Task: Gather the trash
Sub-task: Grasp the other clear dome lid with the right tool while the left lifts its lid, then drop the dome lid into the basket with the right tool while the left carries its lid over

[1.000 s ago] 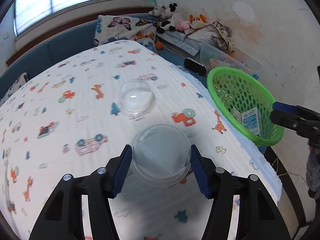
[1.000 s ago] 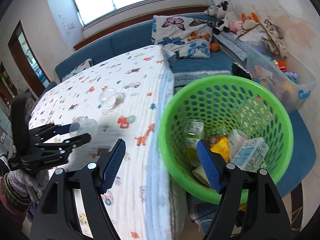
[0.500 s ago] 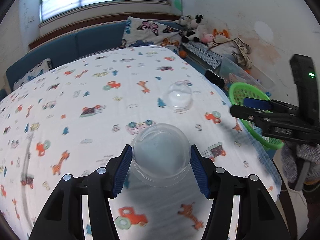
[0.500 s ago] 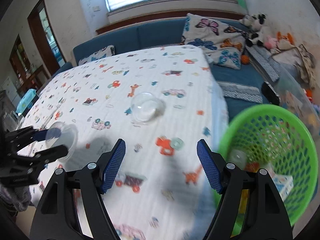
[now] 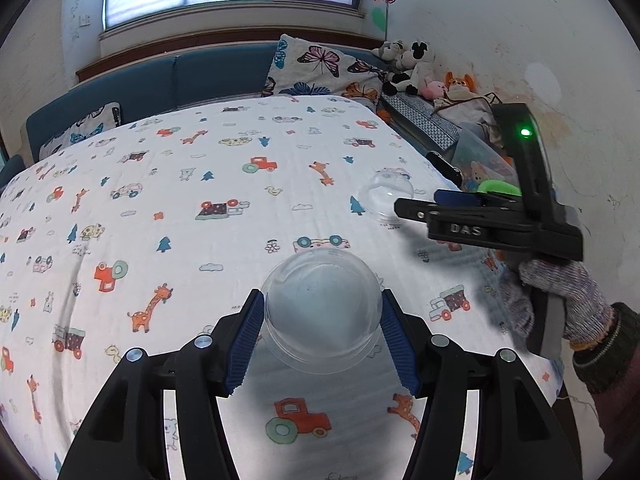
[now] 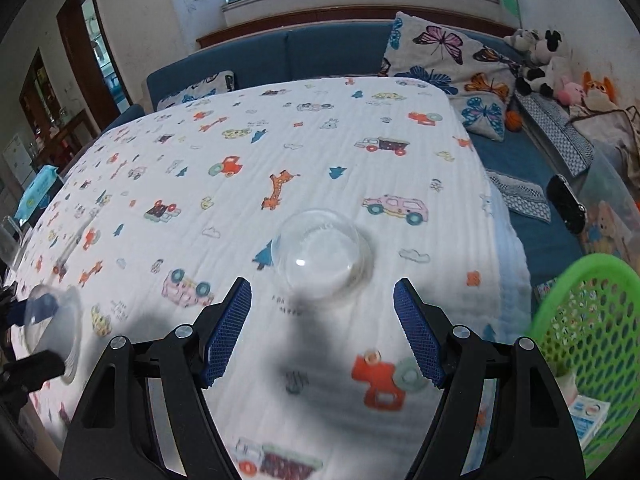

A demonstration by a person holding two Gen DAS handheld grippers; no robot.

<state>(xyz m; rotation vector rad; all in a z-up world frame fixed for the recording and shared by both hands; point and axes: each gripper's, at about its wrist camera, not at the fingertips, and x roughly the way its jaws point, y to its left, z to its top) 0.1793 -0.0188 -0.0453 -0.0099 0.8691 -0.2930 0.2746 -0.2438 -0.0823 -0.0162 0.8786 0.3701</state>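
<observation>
The left wrist view is showing the left gripper (image 5: 322, 336) clamping a clear plastic dome (image 5: 322, 312) between its ribbed blue pads, above the surface (image 5: 200, 240). Only this view is showing the gloved right hand (image 5: 560, 300) gripping its tool's handle to the right of the dome.

The right wrist view is showing the right gripper (image 6: 322, 332) with its fingers spread wide apart and holding nothing. A second dome (image 6: 324, 254) is sitting on the surface just ahead of the fingers, between their lines but touching neither. This view alone is showing the green basket (image 6: 592, 308) beyond the surface's right edge, to the right of the second dome; its wall is a mesh of holes, and a white carton (image 6: 586, 420) is lying near its bottom.

A white quilted cloth (image 6: 280, 152) printed with cars, giraffes and trees is covering the surface. Behind the second dome, a blue sofa (image 6: 320, 52) is carrying a butterfly pillow (image 6: 452, 64) and plush toys (image 6: 540, 64). Both domes are smooth, rounded and see-through.
</observation>
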